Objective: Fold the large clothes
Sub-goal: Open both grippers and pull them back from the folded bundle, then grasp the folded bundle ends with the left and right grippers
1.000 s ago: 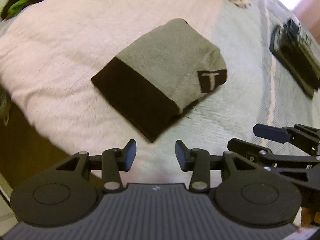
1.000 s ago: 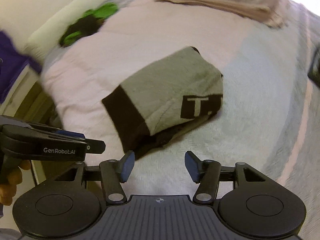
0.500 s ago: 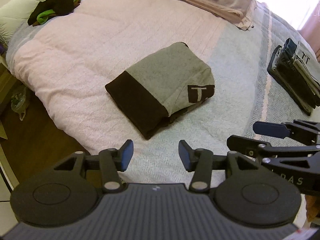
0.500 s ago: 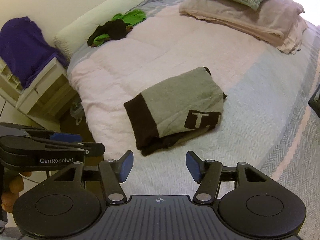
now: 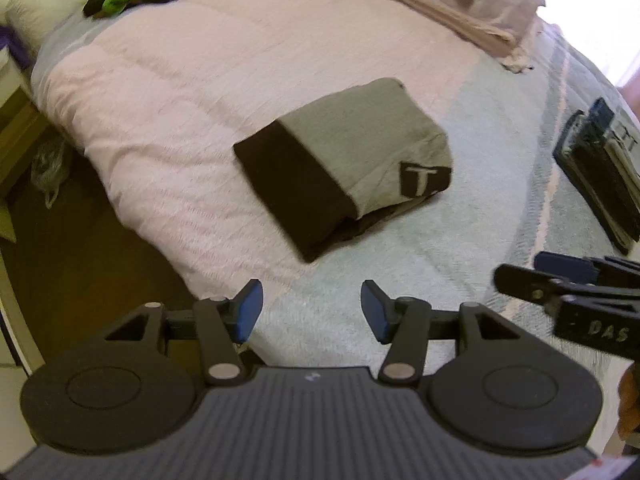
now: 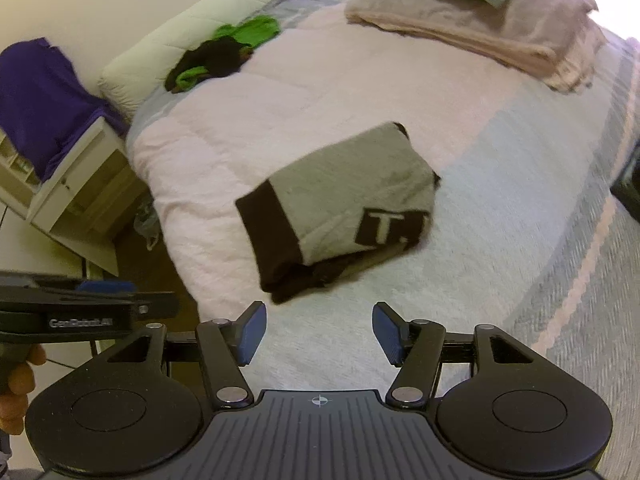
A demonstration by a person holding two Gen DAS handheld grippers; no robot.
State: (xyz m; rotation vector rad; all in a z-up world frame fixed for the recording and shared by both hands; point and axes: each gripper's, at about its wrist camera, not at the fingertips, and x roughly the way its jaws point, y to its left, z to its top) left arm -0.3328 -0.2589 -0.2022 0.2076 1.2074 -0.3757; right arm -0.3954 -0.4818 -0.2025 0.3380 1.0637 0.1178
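Observation:
A folded grey garment [image 5: 360,148] [image 6: 352,188] with a dark brown band and a "T" patch lies on the bed [image 5: 180,128], near its front edge. My left gripper [image 5: 312,310] hovers above and short of it, its jaws opening with nothing between them. My right gripper [image 6: 318,334] also hangs back from the garment, open and empty. Each gripper shows at the edge of the other's view: the right gripper [image 5: 560,276] low on the right, the left gripper [image 6: 108,292] low on the left.
A stack of folded dark clothes [image 5: 600,168] lies at the bed's right. A green and black garment [image 6: 228,52] sits by the white pillow [image 6: 160,60]; pink blankets [image 6: 500,36] lie at the far end. A purple cloth [image 6: 40,96] drapes a white side table [image 6: 72,184].
Both grippers have pulled back and risen from the folded garment, so more of the bed shows. The left jaws have spread wider. The garment has stayed in place.

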